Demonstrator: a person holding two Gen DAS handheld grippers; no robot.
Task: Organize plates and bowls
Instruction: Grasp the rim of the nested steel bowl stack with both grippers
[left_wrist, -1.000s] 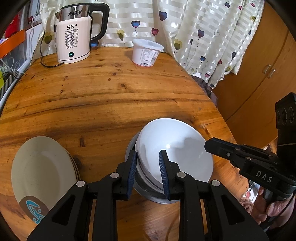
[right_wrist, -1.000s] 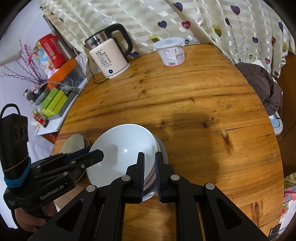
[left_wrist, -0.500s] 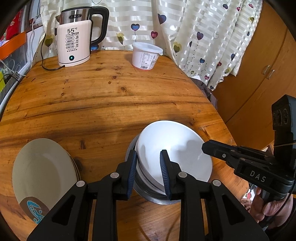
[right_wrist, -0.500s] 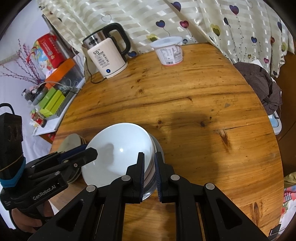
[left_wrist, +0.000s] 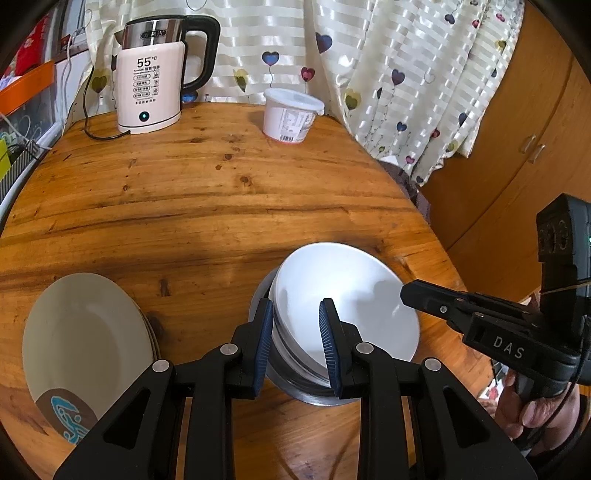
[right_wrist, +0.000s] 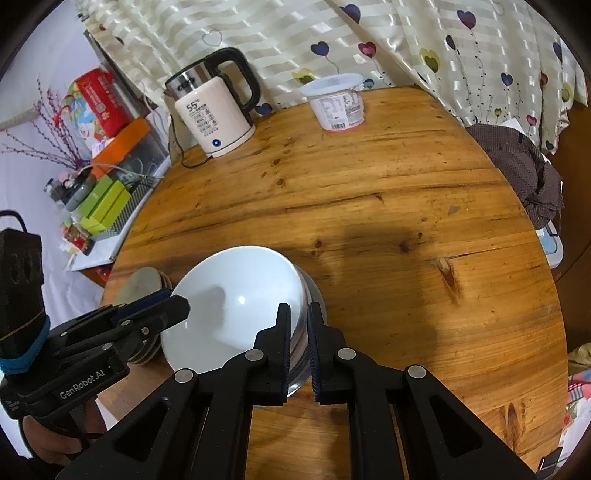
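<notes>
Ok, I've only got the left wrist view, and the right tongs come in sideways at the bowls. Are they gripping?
Observer: Yes. The right tongs are shut on the near right rim of the bowls.
Operator: What's past the table edge, out beyond the plates?
Observer: Green boxes, side by side just off that edge.
</notes>
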